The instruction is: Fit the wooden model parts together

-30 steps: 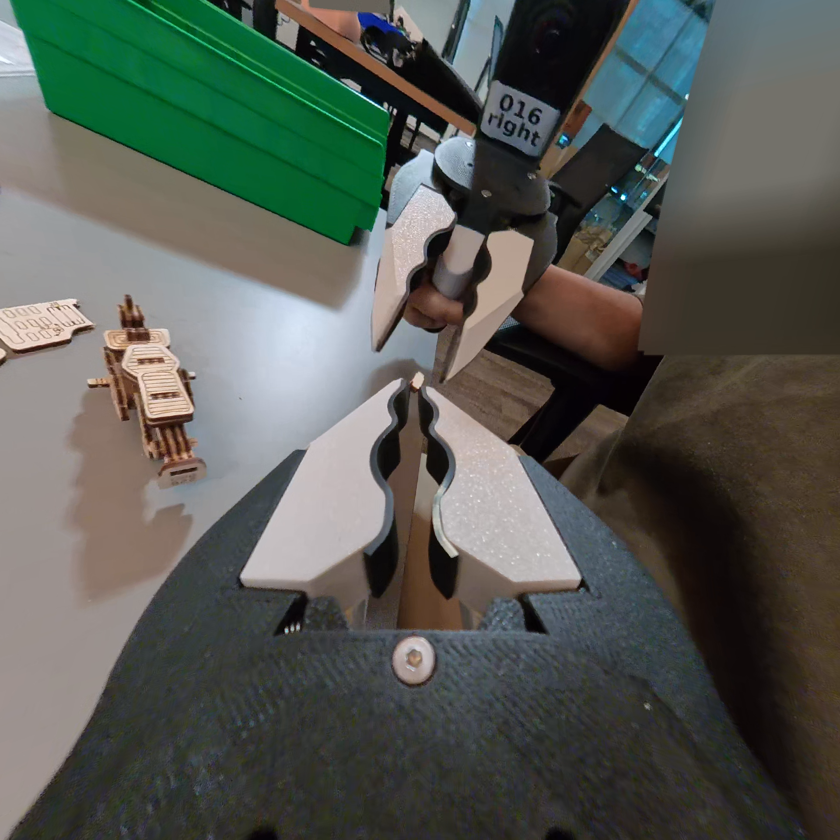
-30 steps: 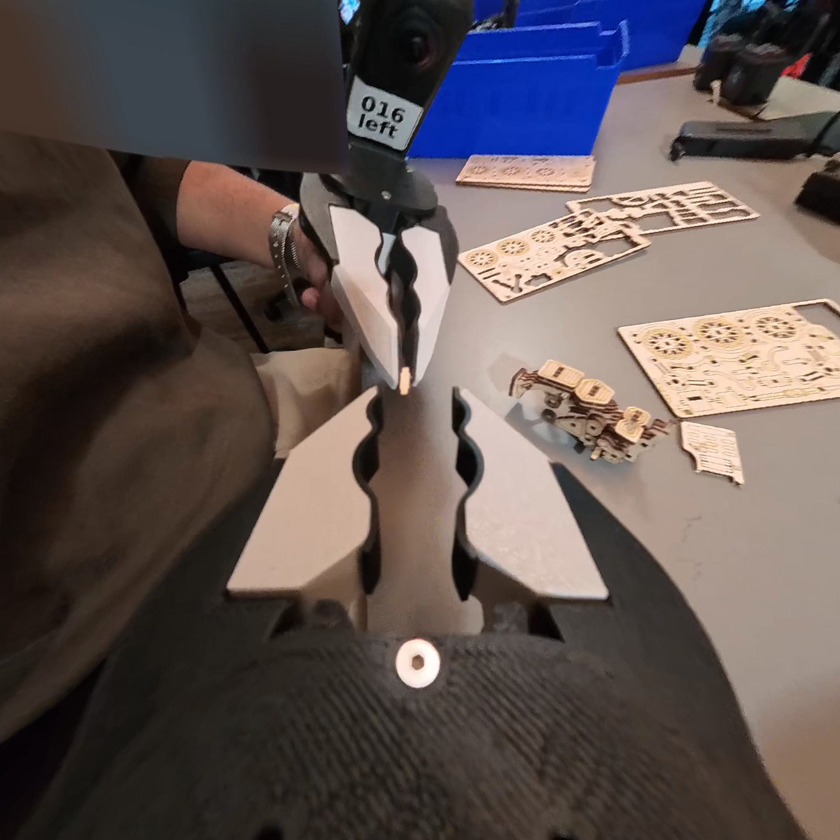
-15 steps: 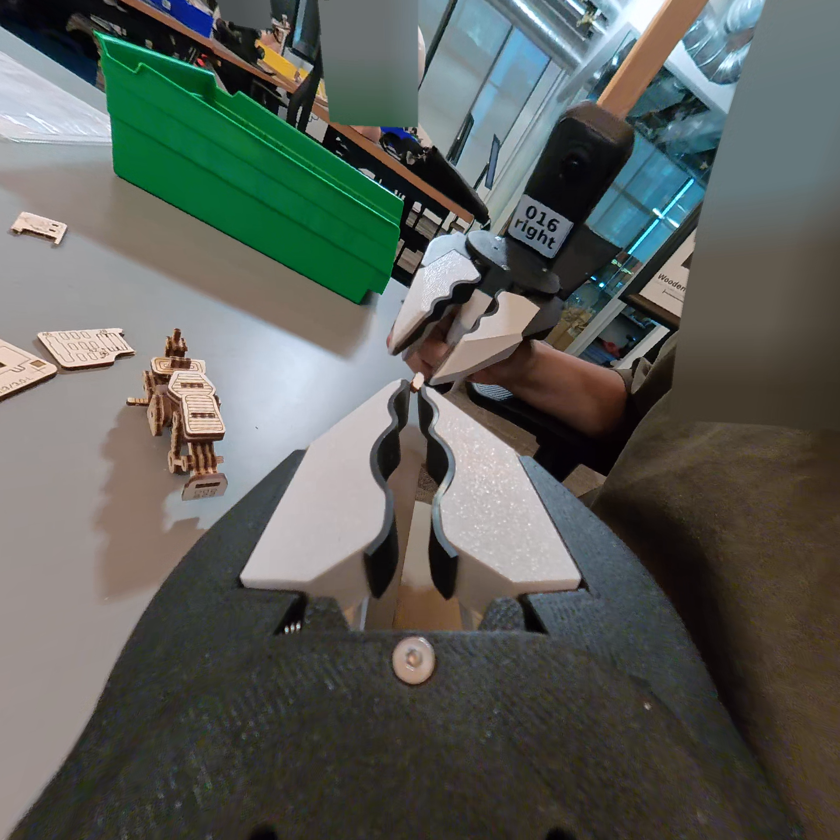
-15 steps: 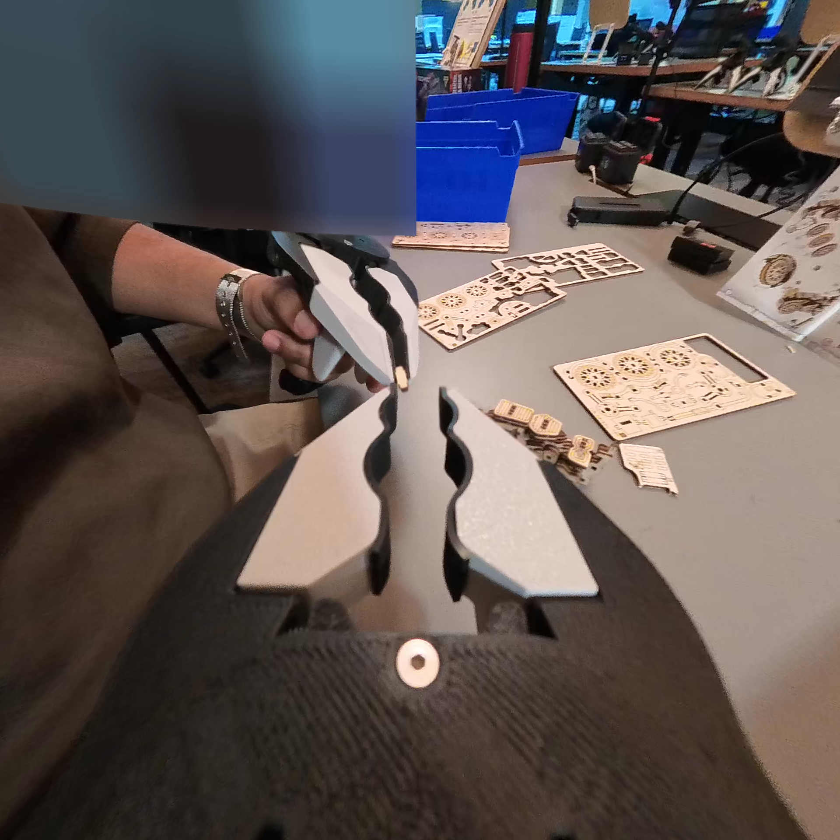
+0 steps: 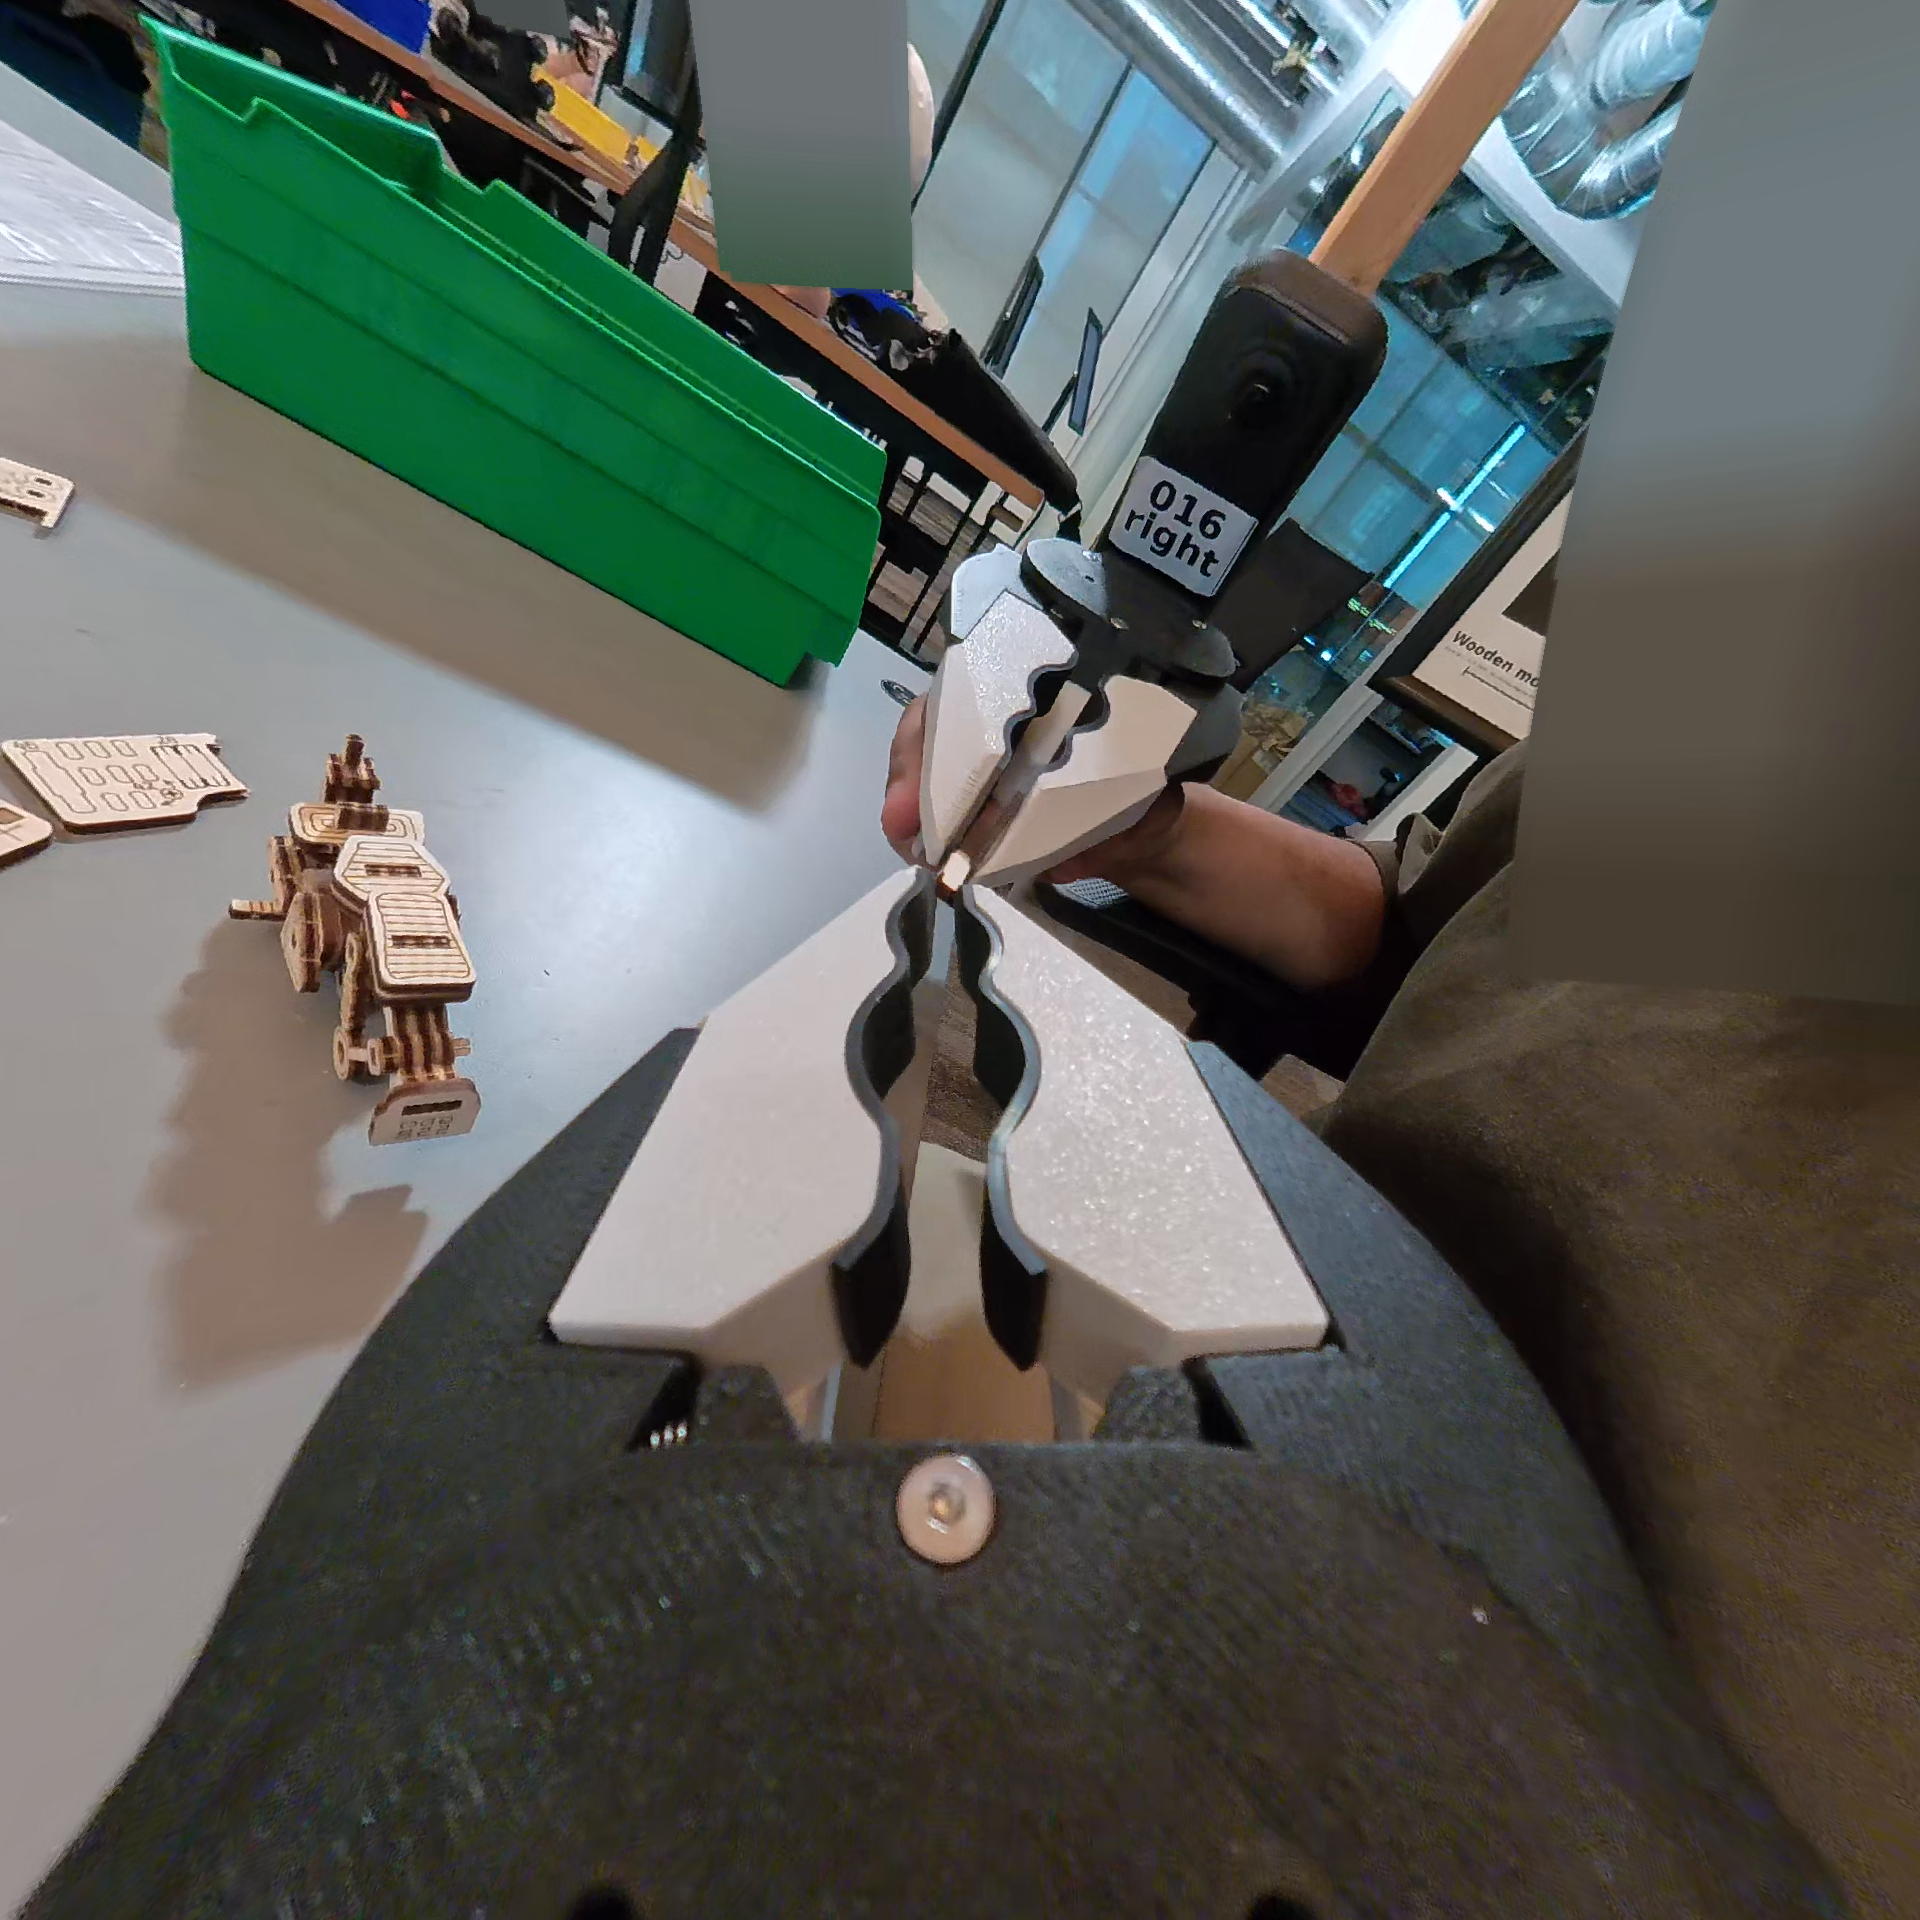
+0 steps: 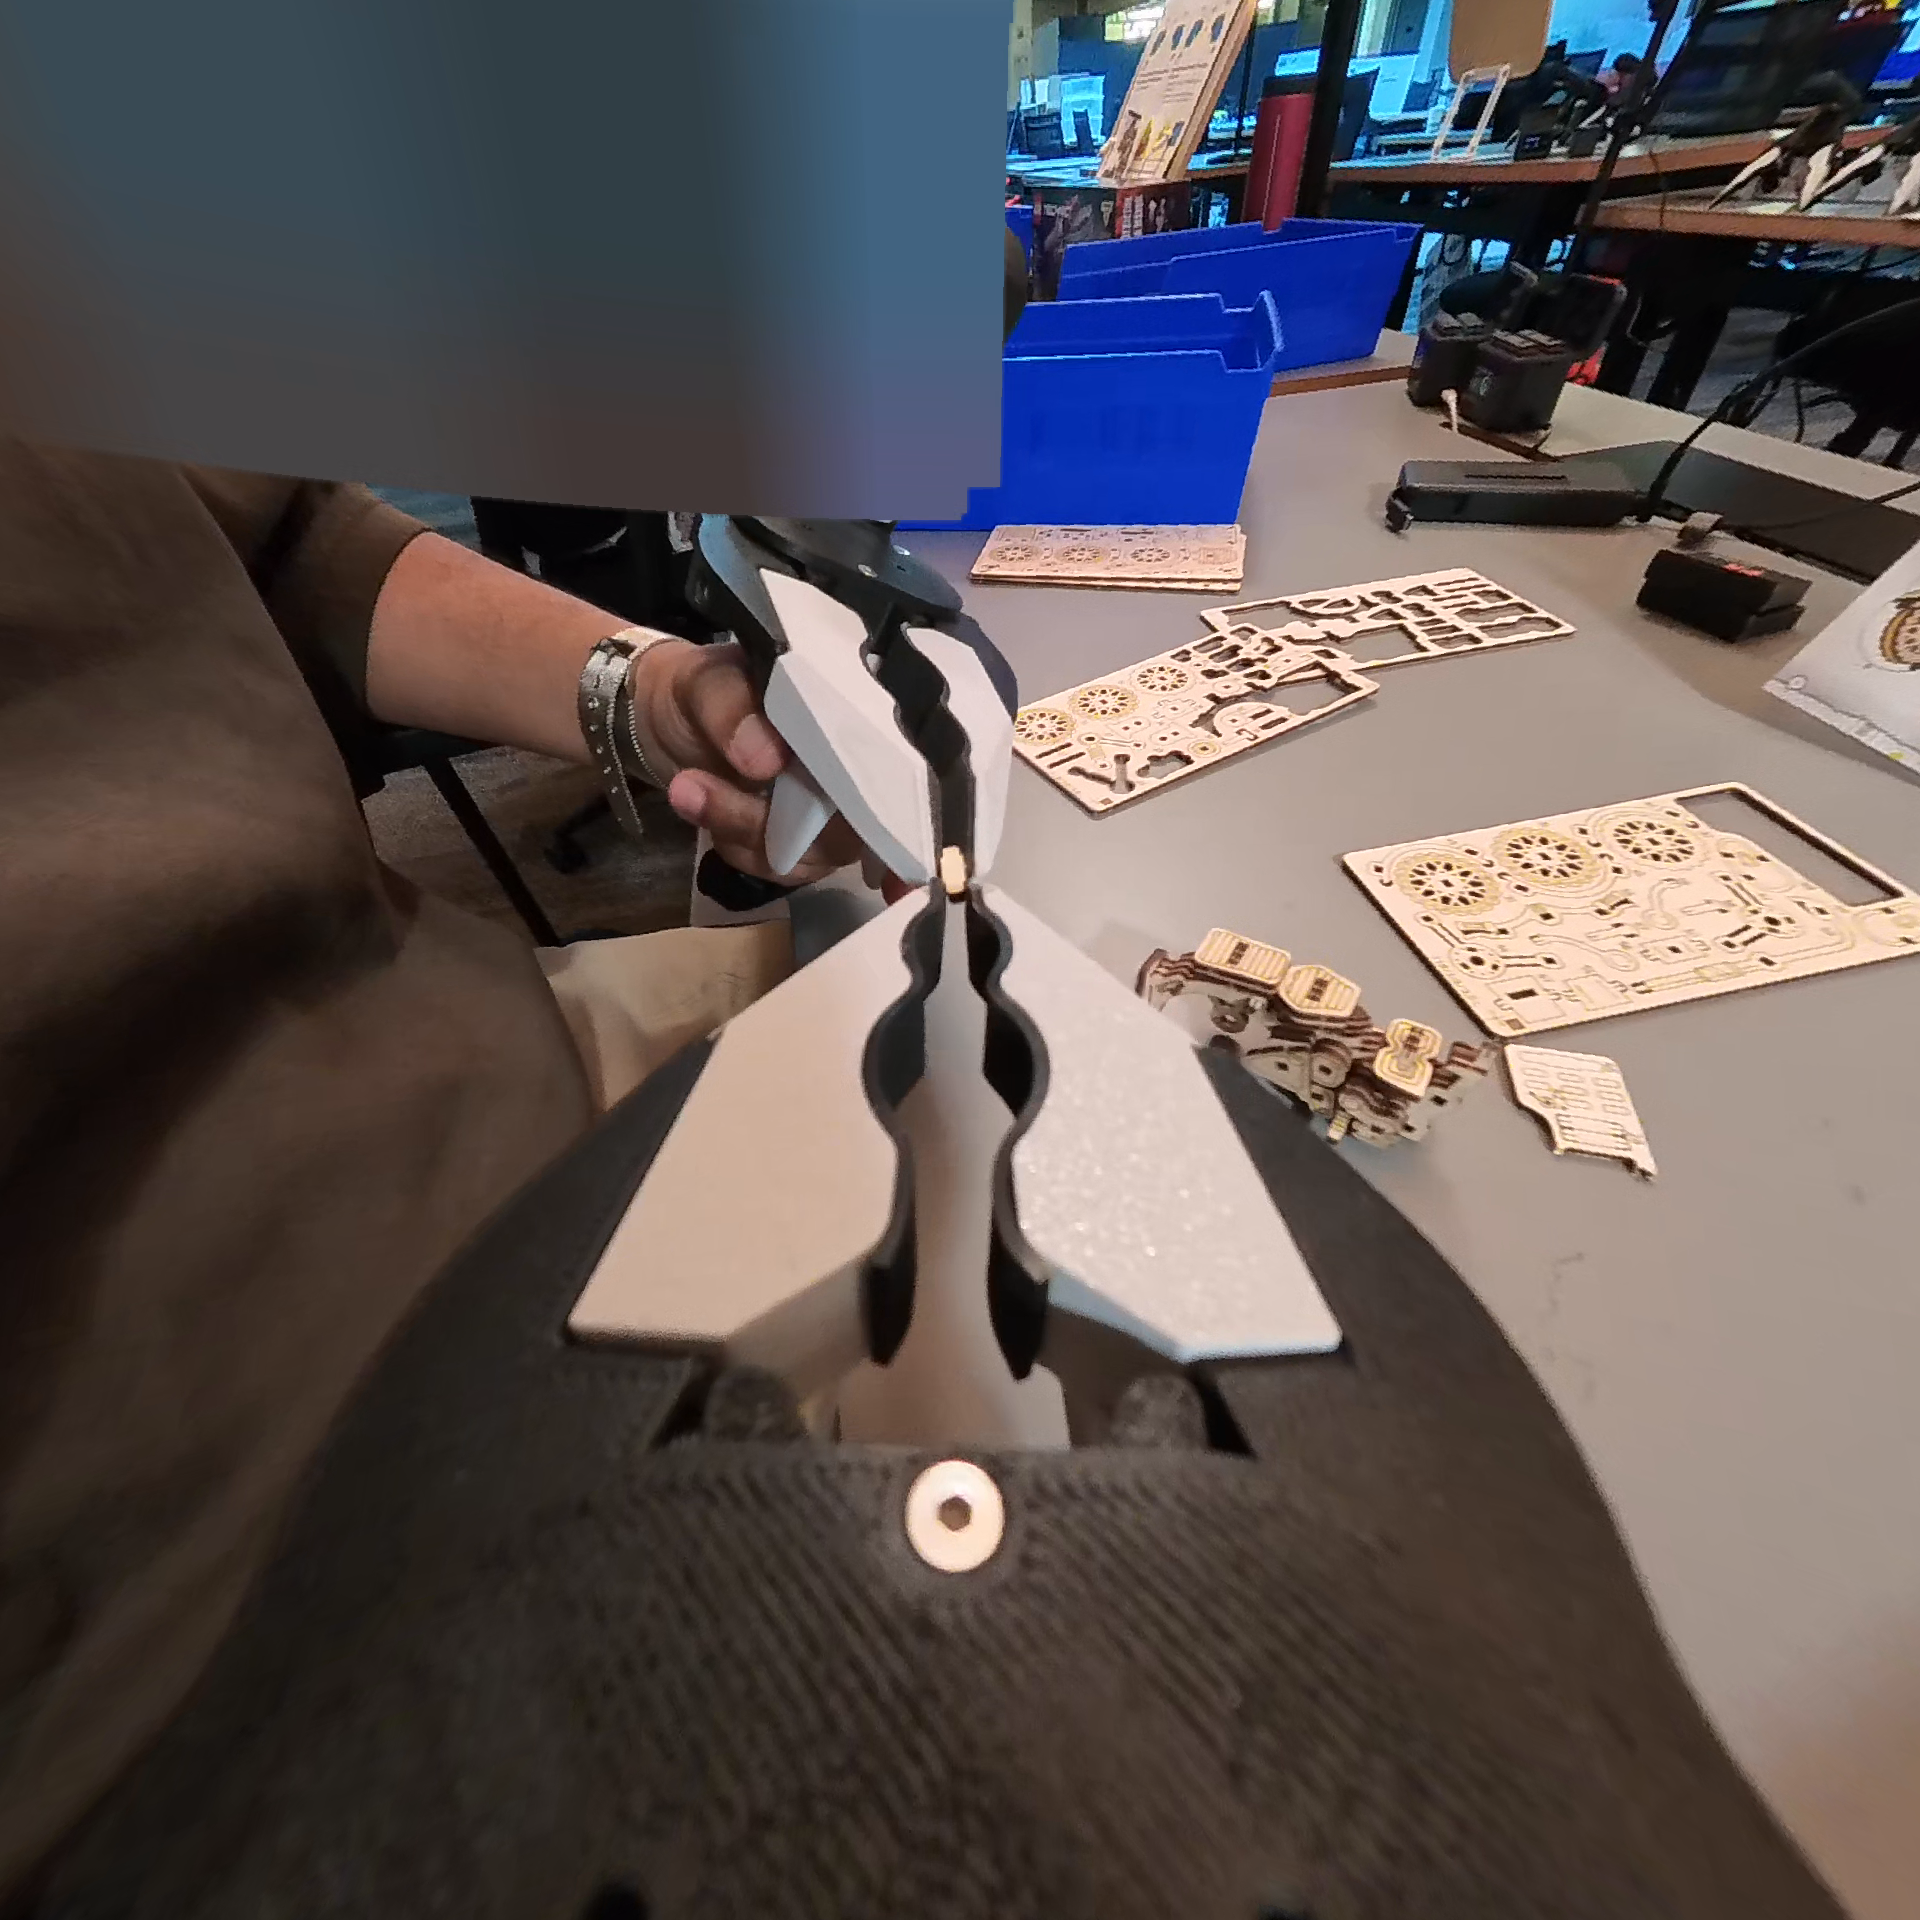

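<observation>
hand-off step: left gripper [image 5: 943,902] jaws clenched on a tiny peg [image 6: 951,871]; right gripper [image 6: 954,912] jaws look nearly clenched at it, grip unclear; next, carry to model [image 6: 1314,1034]

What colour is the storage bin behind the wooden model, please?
Green; the bin shows best in the left wrist view.

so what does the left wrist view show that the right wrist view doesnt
Only the left wrist view: a green bin.
Only the right wrist view: blue bins and flat wooden part sheets.
Both: the small wooden piece pinched between the two grippers' tips, and the half-built wooden model standing on the grey table.
</observation>
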The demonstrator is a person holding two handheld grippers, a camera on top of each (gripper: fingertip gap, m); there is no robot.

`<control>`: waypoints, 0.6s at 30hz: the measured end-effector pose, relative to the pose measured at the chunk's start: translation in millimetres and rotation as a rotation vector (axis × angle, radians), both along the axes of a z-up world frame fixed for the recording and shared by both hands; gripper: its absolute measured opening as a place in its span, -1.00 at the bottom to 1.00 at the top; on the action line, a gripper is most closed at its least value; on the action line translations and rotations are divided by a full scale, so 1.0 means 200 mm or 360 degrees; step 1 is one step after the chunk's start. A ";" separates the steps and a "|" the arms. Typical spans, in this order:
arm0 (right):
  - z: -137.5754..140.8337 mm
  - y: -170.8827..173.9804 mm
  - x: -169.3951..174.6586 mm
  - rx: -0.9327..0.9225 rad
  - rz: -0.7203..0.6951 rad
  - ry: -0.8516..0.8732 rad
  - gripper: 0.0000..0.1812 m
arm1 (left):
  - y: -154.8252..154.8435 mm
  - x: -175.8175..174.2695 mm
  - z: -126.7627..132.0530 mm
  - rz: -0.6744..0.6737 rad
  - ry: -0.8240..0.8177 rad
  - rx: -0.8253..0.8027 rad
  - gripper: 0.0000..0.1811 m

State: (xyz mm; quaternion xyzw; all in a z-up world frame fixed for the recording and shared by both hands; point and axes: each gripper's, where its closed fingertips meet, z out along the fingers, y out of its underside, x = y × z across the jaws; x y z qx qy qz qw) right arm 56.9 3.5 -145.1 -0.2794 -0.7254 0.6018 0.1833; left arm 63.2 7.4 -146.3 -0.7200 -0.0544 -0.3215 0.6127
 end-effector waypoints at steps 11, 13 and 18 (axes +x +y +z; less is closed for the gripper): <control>0.01 0.00 0.00 -0.0039 0.0028 -0.0026 -0.99 | 0.00 -0.01 0.00 -0.0012 -0.0048 -0.0010 -0.89; 0.00 0.02 -0.02 -0.0033 -0.0035 -0.0045 -0.99 | 0.00 -0.04 0.00 0.0042 -0.0021 -0.0034 -0.67; -0.07 0.12 -0.10 0.0062 -0.0236 -0.0110 -0.99 | 0.01 -0.33 -0.14 0.0579 0.0331 -0.0351 -0.60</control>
